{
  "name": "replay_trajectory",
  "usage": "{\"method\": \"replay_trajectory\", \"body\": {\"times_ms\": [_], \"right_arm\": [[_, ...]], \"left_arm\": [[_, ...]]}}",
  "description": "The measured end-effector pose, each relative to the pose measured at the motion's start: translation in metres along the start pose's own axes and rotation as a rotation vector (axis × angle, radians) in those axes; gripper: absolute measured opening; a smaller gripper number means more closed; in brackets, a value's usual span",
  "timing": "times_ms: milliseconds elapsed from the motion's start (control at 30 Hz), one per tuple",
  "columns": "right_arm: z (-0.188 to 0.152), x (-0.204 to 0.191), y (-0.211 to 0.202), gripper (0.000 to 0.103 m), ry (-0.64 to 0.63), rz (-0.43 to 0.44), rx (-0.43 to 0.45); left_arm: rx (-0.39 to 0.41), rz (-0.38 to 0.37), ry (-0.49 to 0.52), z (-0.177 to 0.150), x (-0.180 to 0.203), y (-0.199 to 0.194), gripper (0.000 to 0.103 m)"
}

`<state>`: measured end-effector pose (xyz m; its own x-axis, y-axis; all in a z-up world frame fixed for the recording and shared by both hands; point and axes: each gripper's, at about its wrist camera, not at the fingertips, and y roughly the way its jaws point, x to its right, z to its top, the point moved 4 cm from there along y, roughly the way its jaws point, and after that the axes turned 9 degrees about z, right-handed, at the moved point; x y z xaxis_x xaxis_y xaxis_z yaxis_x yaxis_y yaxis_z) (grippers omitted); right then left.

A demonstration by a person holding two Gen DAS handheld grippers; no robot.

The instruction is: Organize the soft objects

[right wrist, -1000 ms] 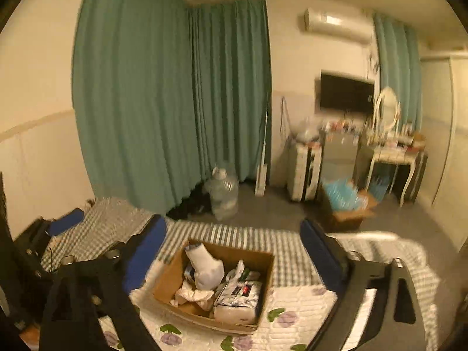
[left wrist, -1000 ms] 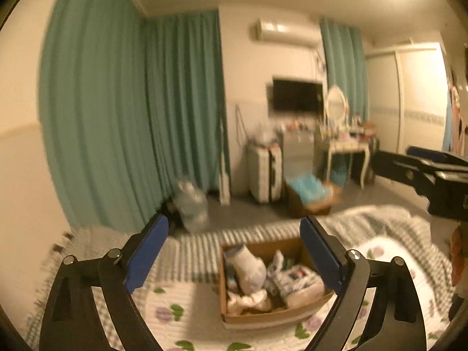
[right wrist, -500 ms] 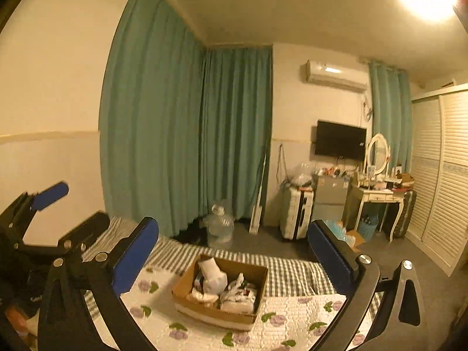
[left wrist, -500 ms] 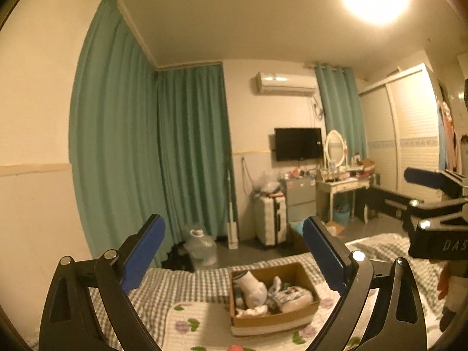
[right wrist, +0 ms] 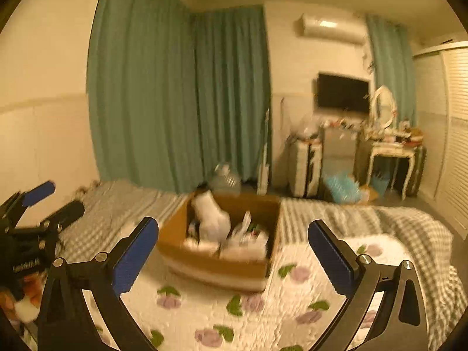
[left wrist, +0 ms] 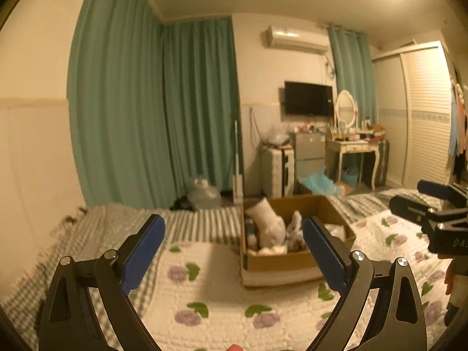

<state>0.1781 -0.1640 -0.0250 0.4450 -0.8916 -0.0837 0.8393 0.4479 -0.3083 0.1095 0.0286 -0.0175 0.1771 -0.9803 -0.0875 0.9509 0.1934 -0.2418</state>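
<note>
Bedroom, warm dim light. Cardboard box (left wrist: 295,234) sits on the bed, on a white floral quilt (left wrist: 216,292), toward the far edge where a grey checked blanket (left wrist: 187,228) shows beneath.

Box holds the soft things in a loose heap: a white stuffed shape (left wrist: 267,223) standing tall at its left end, crumpled white pieces and packets (right wrist: 248,239) beside it. Details blurred in the right view.

Left claw (left wrist: 232,251): spread wide, nothing between the blue pads (left wrist: 143,253), held above the near quilt, box just beyond.

Right claw (right wrist: 234,253): also spread wide, nothing gripped, pointed at the box from the right side.

Each claw appears at the edge of the other's view, both apart from the box.

Far side: teal curtains (left wrist: 163,111), water jug (left wrist: 204,194) on the floor, wall TV (left wrist: 308,98), dressing table with oval mirror (left wrist: 346,111), air conditioner (left wrist: 297,40).
</note>
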Motion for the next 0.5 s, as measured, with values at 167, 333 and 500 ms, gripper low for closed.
{"method": "replay_trajectory", "body": {"times_ms": [167,333,500], "right_arm": [[-0.014,0.006,0.02,0.103,0.012,-0.005,-0.032],[-0.019,0.007,0.026,0.103,0.007,-0.029,-0.03],[-0.016,0.005,0.019,0.103,0.014,-0.032,-0.005]], "left_arm": [[-0.025,-0.009,0.013,-0.011,0.009,0.007,0.097],[-0.047,-0.027,0.0,-0.013,0.011,0.007,0.097],[-0.047,-0.032,-0.013,-0.015,0.005,0.006,0.097]]}}
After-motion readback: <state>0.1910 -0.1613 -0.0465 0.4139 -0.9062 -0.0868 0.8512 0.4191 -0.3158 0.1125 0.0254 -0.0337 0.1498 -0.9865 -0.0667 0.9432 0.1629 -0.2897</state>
